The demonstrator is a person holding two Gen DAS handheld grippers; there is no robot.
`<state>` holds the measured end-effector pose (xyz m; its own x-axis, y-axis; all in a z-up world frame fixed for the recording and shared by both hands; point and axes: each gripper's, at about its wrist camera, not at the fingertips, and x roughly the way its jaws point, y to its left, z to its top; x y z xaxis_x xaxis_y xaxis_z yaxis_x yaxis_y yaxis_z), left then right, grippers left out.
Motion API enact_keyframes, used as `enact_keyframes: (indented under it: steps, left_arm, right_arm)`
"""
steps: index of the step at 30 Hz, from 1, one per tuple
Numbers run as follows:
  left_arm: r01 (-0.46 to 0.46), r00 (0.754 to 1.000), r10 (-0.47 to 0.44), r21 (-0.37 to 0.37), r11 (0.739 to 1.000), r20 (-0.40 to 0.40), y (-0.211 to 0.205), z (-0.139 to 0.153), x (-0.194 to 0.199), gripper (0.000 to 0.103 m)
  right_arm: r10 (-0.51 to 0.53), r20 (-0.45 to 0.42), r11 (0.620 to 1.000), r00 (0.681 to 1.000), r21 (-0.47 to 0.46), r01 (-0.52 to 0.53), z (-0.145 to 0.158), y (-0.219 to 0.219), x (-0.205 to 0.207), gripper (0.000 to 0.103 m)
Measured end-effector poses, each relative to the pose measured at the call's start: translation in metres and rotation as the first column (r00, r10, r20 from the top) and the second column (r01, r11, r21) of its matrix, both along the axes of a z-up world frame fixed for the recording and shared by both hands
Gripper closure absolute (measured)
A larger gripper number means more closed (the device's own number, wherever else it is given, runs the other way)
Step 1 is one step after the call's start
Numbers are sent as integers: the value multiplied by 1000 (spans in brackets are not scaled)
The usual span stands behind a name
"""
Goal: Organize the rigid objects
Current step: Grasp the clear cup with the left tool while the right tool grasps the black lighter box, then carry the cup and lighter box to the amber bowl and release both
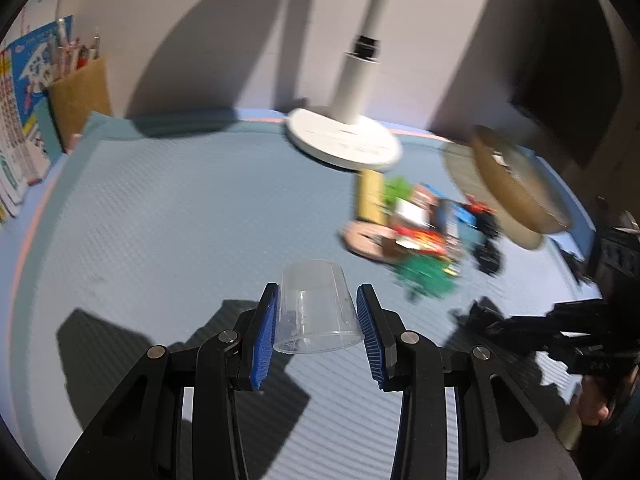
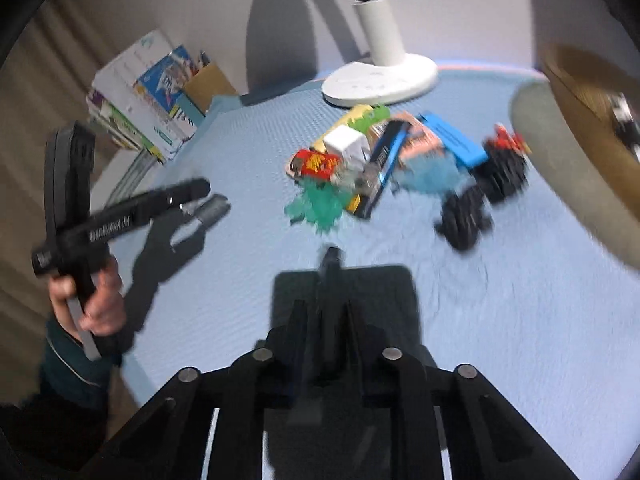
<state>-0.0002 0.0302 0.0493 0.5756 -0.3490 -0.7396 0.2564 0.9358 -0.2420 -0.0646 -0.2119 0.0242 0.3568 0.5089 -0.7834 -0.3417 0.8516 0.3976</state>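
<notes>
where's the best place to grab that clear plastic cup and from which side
Grip the clear plastic cup across its side wall, around mid-height, coming from the wide open rim end nearest the camera. It tapers toward its closed base, which points away toward the lamp base, so a hold close to that end would probably slip. The left gripper already has a blue finger on each side of it, apparently touching the wall.

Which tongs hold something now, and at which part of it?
The left tongs hold a clear plastic cup by its side walls, near the rim. The right tongs look shut and empty.
</notes>
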Motion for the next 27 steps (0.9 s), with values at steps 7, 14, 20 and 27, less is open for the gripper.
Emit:
enact_keyframes:
  steps: [7,14,20,27]
  left_arm:
    - [68,998,-68,-7,998,-7,-31,-6,-25,67]
    - [72,997,-72,-7,997,-26,-33,-12,-41,67]
    - [58,998,-57,5,998,-22,-30,-8,-50,67]
    - [102,993,-103,33,994,53,-59,27,-43,67]
  right_arm:
    - [-44,1,993,999,-106,43,-1,-5,-20,82]
    - [-35,29,991,999,-126,39,-5,14,-22,41]
    - [5,103,954,995,-298,26,-15,55,-21,66]
    - [-57,168,965,984,-244,97,9,27,-28,79]
